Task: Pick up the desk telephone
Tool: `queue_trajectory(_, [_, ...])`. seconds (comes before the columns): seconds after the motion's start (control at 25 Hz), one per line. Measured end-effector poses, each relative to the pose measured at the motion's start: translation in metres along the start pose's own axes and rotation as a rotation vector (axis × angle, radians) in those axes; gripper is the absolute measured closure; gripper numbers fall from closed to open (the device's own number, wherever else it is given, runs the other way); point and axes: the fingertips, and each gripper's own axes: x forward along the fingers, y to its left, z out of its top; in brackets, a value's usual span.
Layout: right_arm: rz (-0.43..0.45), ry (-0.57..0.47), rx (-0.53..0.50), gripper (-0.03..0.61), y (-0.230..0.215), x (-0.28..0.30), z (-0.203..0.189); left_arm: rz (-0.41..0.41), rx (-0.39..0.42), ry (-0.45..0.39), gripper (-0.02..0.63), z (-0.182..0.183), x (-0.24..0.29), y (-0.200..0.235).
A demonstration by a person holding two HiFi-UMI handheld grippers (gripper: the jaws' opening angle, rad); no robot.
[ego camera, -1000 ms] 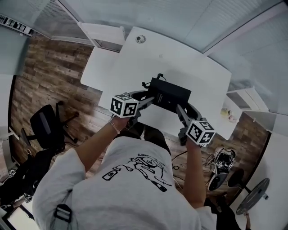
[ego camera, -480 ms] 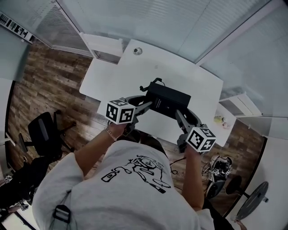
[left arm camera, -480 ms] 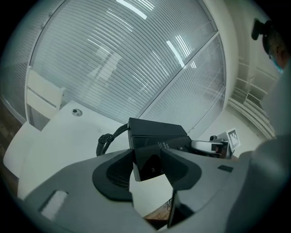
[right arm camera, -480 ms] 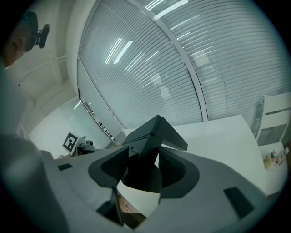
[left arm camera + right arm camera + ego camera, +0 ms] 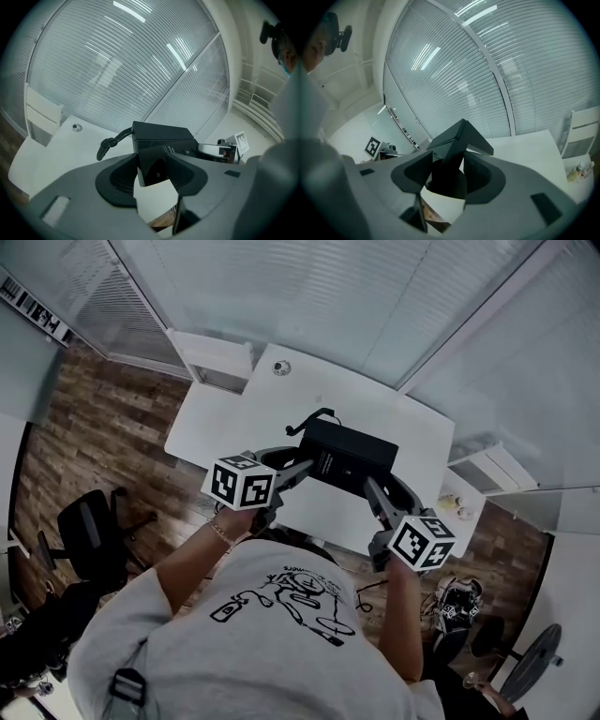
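Left gripper (image 5: 307, 456) – jaws just tightened – and right gripper (image 5: 380, 480) clamp opposite ends of the desk telephone (image 5: 352, 454), likely to keep it level.

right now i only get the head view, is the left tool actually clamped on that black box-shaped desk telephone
observer: Yes. In the left gripper view the left tool has its jaws pressed on one end of the black box-shaped desk telephone; they have just been closing on it.
operator: and the right one
observer: The right gripper view shows the right tool gripping the opposite end, one corner of the telephone jutting up above its jaws.
operator: cord caught on anything
observer: In the left gripper view the black cord droops from the telephone's far corner, its end loose over the white desk.
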Motion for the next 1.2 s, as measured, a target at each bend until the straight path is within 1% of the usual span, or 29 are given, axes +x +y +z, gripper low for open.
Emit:
queue_trajectory(0.16, [-0.002, -0.02, -0.013, 0.38, 0.0, -0.005, 0.021, -0.02, -0.002, -0.012, 0.44, 0.017, 0.004, -0.008])
queue_trajectory(0.4, [0.008, -0.061, -0.02, 0.382, 0.01, -0.014, 0.033, -0.039, 0.021, -0.031, 0.439, 0.029, -0.006, -0.02])
queue_trajectory(0.76, [0.008, -0.085, -0.006, 0.383, 0.009, -0.017, 0.036, -0.046, 0.037, -0.029, 0.44, 0.033, -0.006, -0.023])
queue_trajectory(1.2, [0.001, -0.084, -0.007, 0.383, 0.009, -0.016, 0.035, -0.053, 0.028, -0.024, 0.44, 0.032, -0.004, -0.021])
